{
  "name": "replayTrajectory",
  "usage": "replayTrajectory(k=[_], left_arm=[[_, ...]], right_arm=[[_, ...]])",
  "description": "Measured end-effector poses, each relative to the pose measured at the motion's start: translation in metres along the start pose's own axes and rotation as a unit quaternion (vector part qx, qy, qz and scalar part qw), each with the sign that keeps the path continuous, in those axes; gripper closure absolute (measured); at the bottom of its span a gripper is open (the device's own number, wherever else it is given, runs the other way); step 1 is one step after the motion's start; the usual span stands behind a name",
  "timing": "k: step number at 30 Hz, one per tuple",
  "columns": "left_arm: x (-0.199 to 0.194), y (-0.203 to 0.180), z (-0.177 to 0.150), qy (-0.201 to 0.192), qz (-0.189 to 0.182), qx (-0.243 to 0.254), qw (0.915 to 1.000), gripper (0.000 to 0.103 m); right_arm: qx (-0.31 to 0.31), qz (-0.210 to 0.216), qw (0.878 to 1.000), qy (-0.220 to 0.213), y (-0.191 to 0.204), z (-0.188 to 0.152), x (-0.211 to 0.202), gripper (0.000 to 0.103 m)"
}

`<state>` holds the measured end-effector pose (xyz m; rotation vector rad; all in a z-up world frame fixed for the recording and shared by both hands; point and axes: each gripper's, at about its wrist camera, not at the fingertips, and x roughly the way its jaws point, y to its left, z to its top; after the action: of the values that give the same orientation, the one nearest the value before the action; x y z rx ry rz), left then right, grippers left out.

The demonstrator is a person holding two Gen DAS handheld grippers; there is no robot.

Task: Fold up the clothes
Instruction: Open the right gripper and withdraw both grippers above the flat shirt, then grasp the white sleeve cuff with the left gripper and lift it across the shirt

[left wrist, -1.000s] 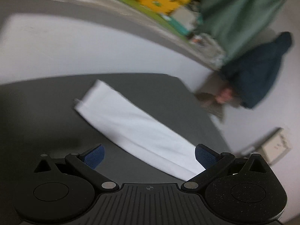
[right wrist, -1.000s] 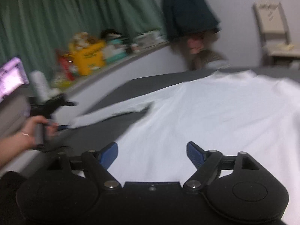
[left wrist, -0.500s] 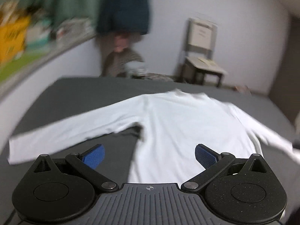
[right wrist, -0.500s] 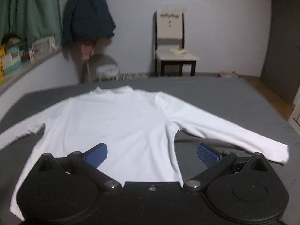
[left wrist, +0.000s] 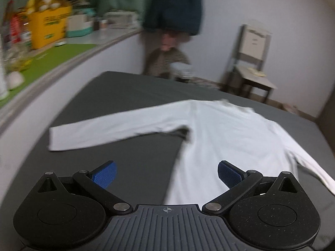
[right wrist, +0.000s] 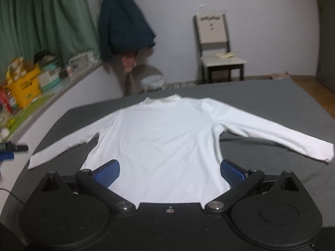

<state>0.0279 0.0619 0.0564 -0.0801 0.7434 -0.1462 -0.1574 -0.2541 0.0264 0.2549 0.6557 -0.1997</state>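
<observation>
The white shirt (right wrist: 163,138) lies flat, sleeves spread; no fold is made. Your left gripper (left wrist: 166,172) and right gripper (right wrist: 169,170) stand wide, empty, near its hem.

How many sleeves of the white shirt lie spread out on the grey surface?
2. The left sleeve stretches out toward the shelf side; the right sleeve stretches toward the opposite side. Both lie flat, unfolded.

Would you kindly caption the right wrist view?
Open right tongs above a white long-sleeved shirt spread flat on grey bedding.
</observation>
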Motion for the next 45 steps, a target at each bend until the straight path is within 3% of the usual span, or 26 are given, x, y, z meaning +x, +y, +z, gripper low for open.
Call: replayTrajectory(k=[6,10,13,16,20,23,25,26,27,30,34,36,41,45], left_arm=[[0.056,0.050,0.020,0.050,0.046,-0.054,0.9963,0.000],[0.084,0.086,0.021,0.063,0.046,-0.100,0.9920,0.000],[0.116,0.108,0.028,0.072,0.049,-0.088,0.9923,0.000],[0.152,0.131,0.030,0.082,0.089,-0.099,0.9877,0.000],[0.197,0.171,0.028,0.082,0.173,-0.124,0.9737,0.000],[0.221,0.200,0.023,0.088,0.204,-0.149,0.9635,0.016],[0.230,0.219,0.017,0.090,0.201,-0.183,0.9581,0.040],[0.234,0.227,0.012,0.091,0.190,-0.204,0.9560,0.044],[0.237,0.233,0.008,0.091,0.179,-0.218,0.9550,0.053],[0.240,0.237,0.000,0.073,0.161,-0.235,0.9556,0.063],[0.246,0.234,-0.003,0.059,0.159,-0.236,0.9568,0.097],[0.250,0.229,-0.002,0.054,0.170,-0.235,0.9557,0.098],[0.237,0.188,0.013,-0.014,0.199,-0.178,0.9637,0.099],[0.207,0.126,0.042,-0.074,0.116,-0.130,0.9819,0.099]], right_arm=[[-0.026,-0.036,0.998,0.041,0.011,-0.014,0.033,0.000],[-0.038,-0.023,0.998,0.042,0.014,-0.024,0.054,0.000],[-0.048,-0.013,0.998,0.035,0.016,-0.029,0.070,0.000],[-0.059,-0.014,0.997,0.040,0.017,-0.036,0.083,0.000],[-0.071,-0.003,0.996,0.060,0.022,-0.040,0.098,0.000],[-0.079,0.003,0.995,0.067,0.029,-0.040,0.109,0.000],[-0.081,0.005,0.994,0.071,0.033,-0.041,0.112,0.000],[-0.082,0.006,0.994,0.074,0.035,-0.042,0.113,0.000],[-0.083,0.006,0.994,0.075,0.037,-0.043,0.114,0.000],[-0.086,0.002,0.994,0.071,0.040,-0.046,0.116,0.000],[-0.088,-0.003,0.994,0.065,0.039,-0.050,0.119,0.000],[-0.085,-0.005,0.994,0.068,0.037,-0.053,0.120,0.000],[-0.076,-0.007,0.994,0.074,0.034,-0.054,0.120,0.000],[-0.070,-0.005,0.996,0.059,0.031,-0.053,0.114,0.000]])
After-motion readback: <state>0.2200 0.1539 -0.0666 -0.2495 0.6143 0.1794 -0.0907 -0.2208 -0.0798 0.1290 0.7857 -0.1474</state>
